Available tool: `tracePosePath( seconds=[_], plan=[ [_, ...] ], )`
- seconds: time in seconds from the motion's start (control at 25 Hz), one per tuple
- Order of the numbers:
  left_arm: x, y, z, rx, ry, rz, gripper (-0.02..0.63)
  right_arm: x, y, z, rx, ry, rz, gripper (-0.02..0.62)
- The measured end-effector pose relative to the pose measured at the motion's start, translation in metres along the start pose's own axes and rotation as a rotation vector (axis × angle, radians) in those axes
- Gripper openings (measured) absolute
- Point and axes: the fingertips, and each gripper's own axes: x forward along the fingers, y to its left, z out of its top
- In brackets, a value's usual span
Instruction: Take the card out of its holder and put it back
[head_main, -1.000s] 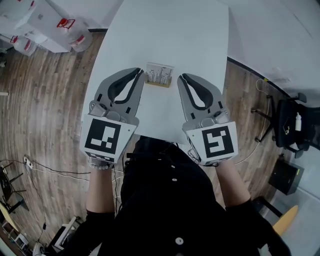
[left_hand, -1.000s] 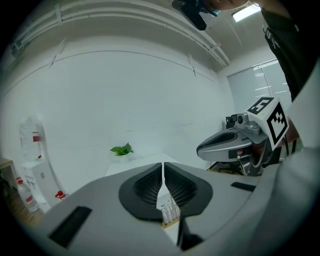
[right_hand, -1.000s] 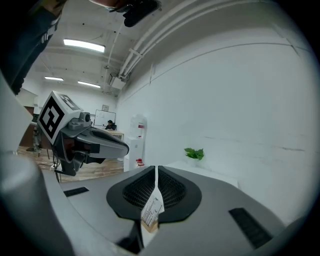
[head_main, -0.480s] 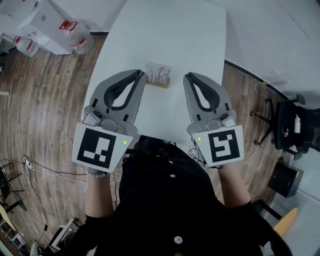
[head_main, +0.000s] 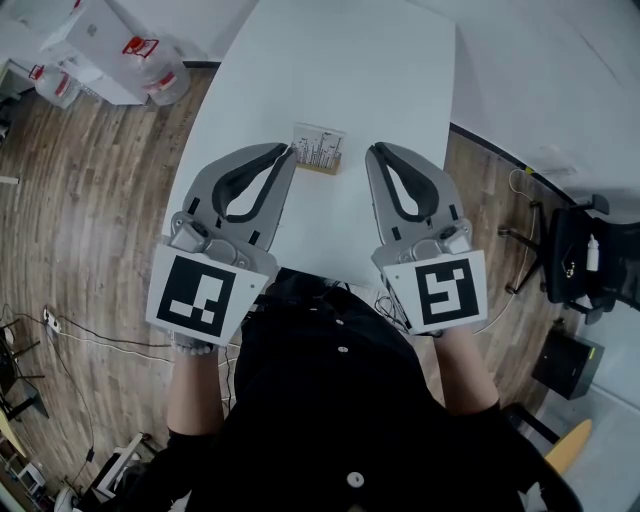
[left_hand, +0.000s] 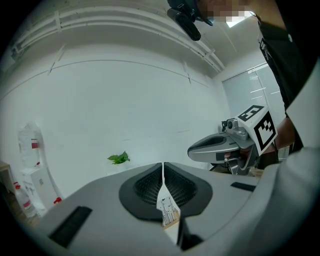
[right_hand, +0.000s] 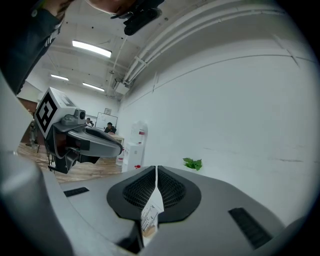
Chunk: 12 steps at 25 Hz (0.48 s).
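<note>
Two grippers, head view: the grey left gripper (head_main: 286, 155) and the grey right gripper (head_main: 371, 152) are held side by side over the near end of the long white table (head_main: 340, 70). Both tips are pointed at the card stand between them.
Card, head view: the small white card with dark printed lines (head_main: 320, 145) is stood up in its low wooden holder (head_main: 318, 168). It is just ahead of the two tips and seems to be touched by neither.
Why held so: both tips are kept near the card, most likely so that either one can be brought to it with a short reach.
Left gripper view: the jaws are pressed together and nothing is clamped between them. The card and its holder are seen through the little gap under the pads, farther off on the table. The right gripper is seen at the right, and a small green plant (left_hand: 119, 158) is seen by the white wall.
Right gripper view: these jaws are pressed together too, with nothing gripped. The card is seen again through the gap under the pads, out on the table. The left gripper is seen at the left, and a white water dispenser (right_hand: 132, 145) is stood by the wall.
Task stage: the card is sat in its holder, as is wanted at the end. The same look would fit a card waiting to be lifted out, so which one it is cannot be told.
</note>
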Motion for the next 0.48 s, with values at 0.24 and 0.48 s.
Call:
tracePosePath(
  seconds=[0.24,0.48],
  plan=[
    [-0.0005,-0.0005,-0.0014,-0.004,-0.002,0.003,0.025,-0.0013,0.0019,0.0002,-0.011,0.002,0.004,0.048],
    [-0.0007,-0.0001,-0.0029,-0.007,0.004,0.004,0.025,-0.0007,0.0036,-0.0002,-0.019,0.012,0.012,0.048]
  ],
)
